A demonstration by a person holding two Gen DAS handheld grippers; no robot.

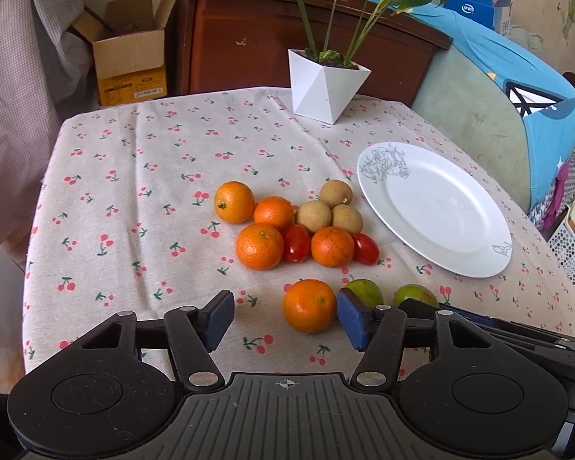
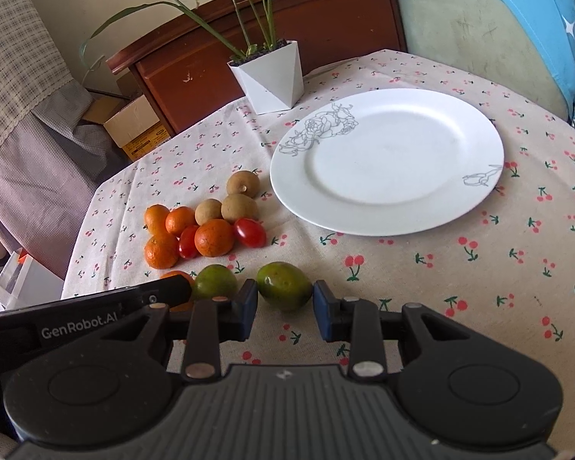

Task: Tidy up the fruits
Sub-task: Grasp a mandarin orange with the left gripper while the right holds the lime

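My plate (image 2: 387,161) has nothing in it; fruits lie on table (image 1: 165,176) beside it. R claw (image 2: 285,308) pinches green fruit (image 2: 283,285). L claw (image 1: 285,318) half open around orange (image 1: 309,305), one pad touching.

Left gripper (image 1: 285,320) parted (right gripper (image 2: 285,308) clamped).
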